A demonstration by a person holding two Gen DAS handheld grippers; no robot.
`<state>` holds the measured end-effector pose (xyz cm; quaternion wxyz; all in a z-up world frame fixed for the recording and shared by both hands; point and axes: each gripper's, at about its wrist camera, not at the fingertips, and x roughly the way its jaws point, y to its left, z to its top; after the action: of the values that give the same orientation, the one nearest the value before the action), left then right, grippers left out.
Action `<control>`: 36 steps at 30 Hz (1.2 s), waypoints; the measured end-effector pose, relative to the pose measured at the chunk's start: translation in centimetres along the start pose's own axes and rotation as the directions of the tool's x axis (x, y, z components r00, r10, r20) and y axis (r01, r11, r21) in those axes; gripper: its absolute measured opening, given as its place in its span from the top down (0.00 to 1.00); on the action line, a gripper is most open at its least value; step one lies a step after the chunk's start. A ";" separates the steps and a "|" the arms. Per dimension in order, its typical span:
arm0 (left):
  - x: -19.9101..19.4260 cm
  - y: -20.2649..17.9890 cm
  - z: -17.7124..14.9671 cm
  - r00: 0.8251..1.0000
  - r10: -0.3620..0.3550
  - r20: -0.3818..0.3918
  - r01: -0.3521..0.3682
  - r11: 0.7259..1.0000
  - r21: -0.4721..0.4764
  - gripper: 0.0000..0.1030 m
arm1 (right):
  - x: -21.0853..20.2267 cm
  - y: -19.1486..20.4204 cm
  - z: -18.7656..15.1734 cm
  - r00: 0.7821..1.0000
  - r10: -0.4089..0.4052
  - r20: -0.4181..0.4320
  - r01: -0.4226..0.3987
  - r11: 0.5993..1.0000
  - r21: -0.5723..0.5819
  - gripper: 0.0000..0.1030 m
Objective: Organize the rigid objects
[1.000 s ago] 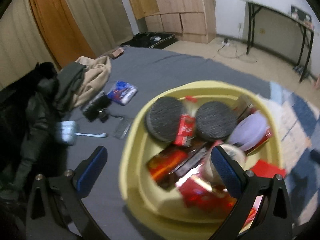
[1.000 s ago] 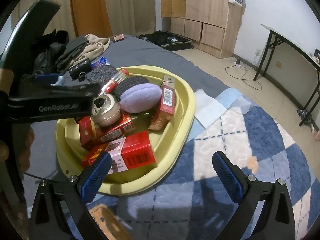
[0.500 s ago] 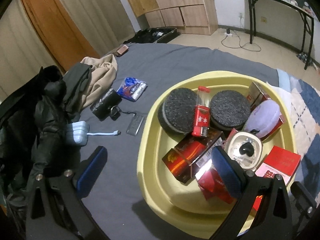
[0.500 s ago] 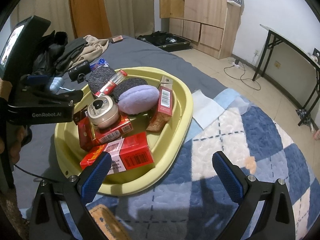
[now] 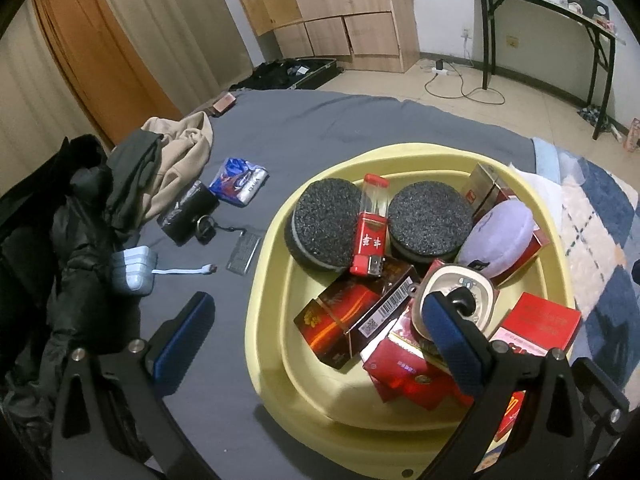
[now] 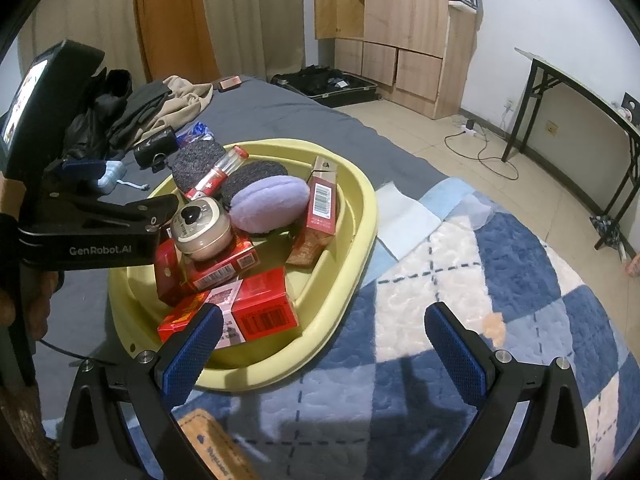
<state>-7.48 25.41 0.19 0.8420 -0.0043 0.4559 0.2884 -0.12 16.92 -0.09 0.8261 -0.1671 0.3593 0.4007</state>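
Yellow basin sits on a bed, half on the grey sheet, half on a blue-and-white checked quilt. Inside it: two round black sponge pads side by side at the far end, a red-capped clear tube lying between and across them; a lilac round pouch to the right of the pads; a tall red-and-gold carton leaning against the basin's far wall; several red boxes heaped at the near end; a round beige tin with a dark knob on its lid resting on top of the red boxes. Left gripper hangs over the basin's near-left edge, jaws spread wide, nothing between them; one fingertip is over the grey sheet, the other in front of the beige tin. Right gripper hovers at the basin's near rim over the quilt, jaws also spread wide and empty. On the sheet left of the basin: piled clothes, a black pouch, a blue foil packet, a pale charger with cable. Wooden wardrobe and black-legged table stand behind
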 end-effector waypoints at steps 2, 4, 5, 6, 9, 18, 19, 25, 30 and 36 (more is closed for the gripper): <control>0.1 0.0 0.0 1.000 -0.019 -0.002 0.019 1.000 -0.008 0.00 | -0.1 -0.2 0.0 1.000 -0.001 0.002 0.001 1.000 0.005 0.00; 0.1 0.2 0.0 0.999 -0.042 -0.006 0.042 0.999 -0.027 0.00 | -0.3 -0.3 0.0 1.000 -0.002 0.008 0.002 1.000 0.011 0.00; 0.3 0.2 0.0 0.998 -0.056 -0.010 0.056 0.998 -0.034 0.00 | -0.5 -0.4 0.0 1.000 -0.003 0.012 0.002 1.000 0.014 0.00; 0.3 0.2 0.0 0.998 -0.063 -0.011 0.063 0.997 -0.038 0.00 | -0.6 -0.5 0.0 1.000 -0.003 0.019 0.003 1.000 0.018 0.00; 0.2 0.2 0.0 0.998 -0.061 -0.013 0.061 0.998 -0.035 0.00 | -1.0 -0.9 0.1 0.999 -0.006 0.037 0.004 0.999 0.038 0.00; 0.3 0.2 0.1 0.999 -0.050 -0.010 0.050 0.998 -0.028 0.00 | -0.3 -0.4 0.0 1.000 -0.003 0.015 0.003 1.000 0.017 0.00; 0.2 0.3 0.2 0.999 -0.050 -0.006 0.050 0.998 -0.027 0.00 | -0.2 -0.3 0.0 1.000 -0.003 0.014 0.003 1.000 0.013 0.00; -0.1 0.3 0.3 0.999 -0.042 0.006 0.042 0.999 -0.022 0.00 | -0.2 -0.2 0.0 1.000 -0.005 0.013 0.004 1.000 0.012 0.00; -0.2 0.4 0.4 0.999 -0.044 0.014 0.045 0.999 -0.026 0.00 | -0.2 -0.1 0.1 1.000 0.001 0.011 -0.001 1.000 0.009 0.00; -0.4 0.2 0.3 0.999 -0.042 0.021 0.043 0.999 -0.019 0.00 | 0.0 0.2 0.0 1.000 0.005 0.006 -0.005 1.000 -0.003 0.00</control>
<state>-7.53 25.48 0.74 0.8526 -0.0192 0.4441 0.2749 -0.25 17.05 -0.11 0.8260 -0.1665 0.3564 0.4037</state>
